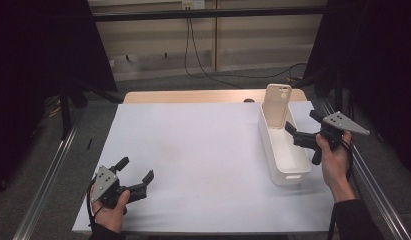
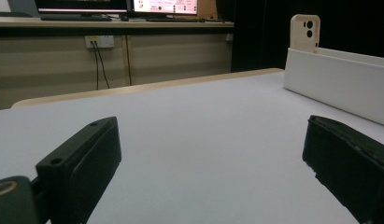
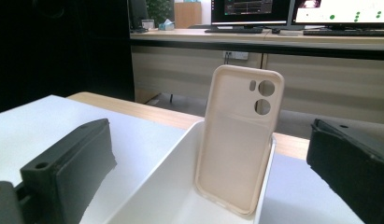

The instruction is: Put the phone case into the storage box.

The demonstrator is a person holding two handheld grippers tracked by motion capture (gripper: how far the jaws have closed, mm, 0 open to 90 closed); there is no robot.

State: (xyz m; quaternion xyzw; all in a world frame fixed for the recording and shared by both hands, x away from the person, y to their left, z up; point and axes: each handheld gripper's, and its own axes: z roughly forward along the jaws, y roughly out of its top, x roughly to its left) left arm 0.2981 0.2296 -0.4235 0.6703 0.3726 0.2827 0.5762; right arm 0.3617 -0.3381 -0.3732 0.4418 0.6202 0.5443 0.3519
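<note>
Lab or test room, not a home: bench (image 1: 193, 150) covered in a plain white sheet, boxed in by black curtains (image 1: 38, 60) and metal rails (image 1: 43, 175) on both sides. Behind it runs a long desk (image 3: 255, 35) with several lit monitors (image 3: 250, 9) and a keyboard (image 3: 346, 32). A wall socket (image 2: 98, 42) with cables (image 1: 193, 55) trailing over grey carpet completes the recording-rig look.

Matt beige soft-plastic phone case (image 3: 238, 140), smooth white plastic bin (image 1: 288, 165), matt table sheet (image 1: 193, 150)
</note>
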